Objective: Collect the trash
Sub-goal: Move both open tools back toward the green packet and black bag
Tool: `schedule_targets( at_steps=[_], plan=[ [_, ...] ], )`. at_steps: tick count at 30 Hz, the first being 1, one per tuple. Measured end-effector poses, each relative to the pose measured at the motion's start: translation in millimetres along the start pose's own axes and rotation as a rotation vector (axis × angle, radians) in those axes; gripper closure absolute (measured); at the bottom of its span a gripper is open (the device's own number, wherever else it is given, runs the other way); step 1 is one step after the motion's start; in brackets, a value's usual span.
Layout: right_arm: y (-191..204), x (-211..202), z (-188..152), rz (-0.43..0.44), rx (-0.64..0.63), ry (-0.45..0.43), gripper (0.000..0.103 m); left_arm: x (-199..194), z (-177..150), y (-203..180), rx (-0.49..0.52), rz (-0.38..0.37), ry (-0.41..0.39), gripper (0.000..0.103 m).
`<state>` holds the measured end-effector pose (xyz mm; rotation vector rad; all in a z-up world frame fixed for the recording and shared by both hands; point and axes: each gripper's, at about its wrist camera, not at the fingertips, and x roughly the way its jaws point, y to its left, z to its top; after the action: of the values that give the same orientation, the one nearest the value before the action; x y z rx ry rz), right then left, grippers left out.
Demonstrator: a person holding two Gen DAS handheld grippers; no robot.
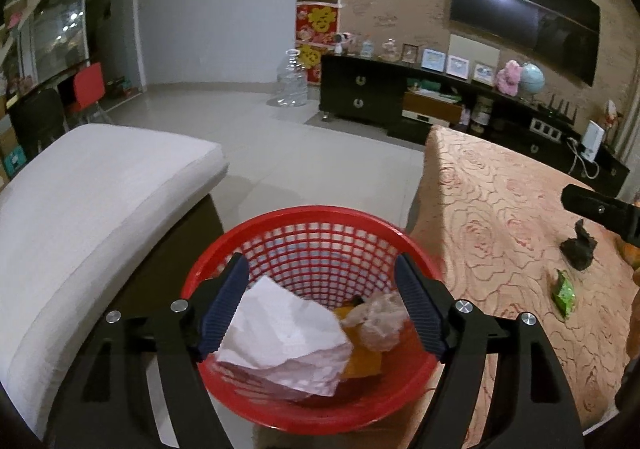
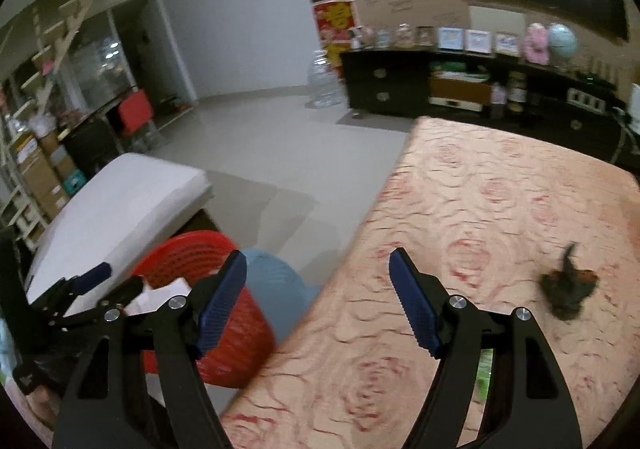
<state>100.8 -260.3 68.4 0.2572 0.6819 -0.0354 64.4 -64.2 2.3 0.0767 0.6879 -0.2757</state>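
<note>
A red mesh basket (image 1: 316, 225) stands on the floor between a white cushion and the table. My left gripper (image 1: 320, 281) is open right above it. A crumpled white paper (image 1: 288, 337) lies loose between its fingers, over the basket, touching the left pad. A clear plastic wad (image 1: 382, 319) and an orange scrap (image 1: 366, 359) lie inside. On the rose-patterned table (image 1: 500, 209) lie a dark crumpled wrapper (image 1: 579, 249) and a green packet (image 1: 564, 293). My right gripper (image 2: 318, 297) is open and empty over the table's left edge; the dark wrapper (image 2: 568, 289) is to its right.
A white cushioned seat (image 1: 92, 217) is left of the basket. A blue bin (image 2: 272, 285) stands behind the red basket (image 2: 188, 253). A black TV cabinet (image 1: 400, 101) lines the far wall, with a clear water jug (image 1: 294, 81) on the tiled floor.
</note>
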Motion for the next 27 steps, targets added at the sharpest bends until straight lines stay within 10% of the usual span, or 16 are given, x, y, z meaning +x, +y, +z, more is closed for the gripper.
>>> schedule_targets(
  at_steps=[27],
  plan=[
    [-163,-83,-47,-0.348,0.214,-0.040,0.025,18,-37,-176,0.314,-0.260,0.080,0.025]
  ],
)
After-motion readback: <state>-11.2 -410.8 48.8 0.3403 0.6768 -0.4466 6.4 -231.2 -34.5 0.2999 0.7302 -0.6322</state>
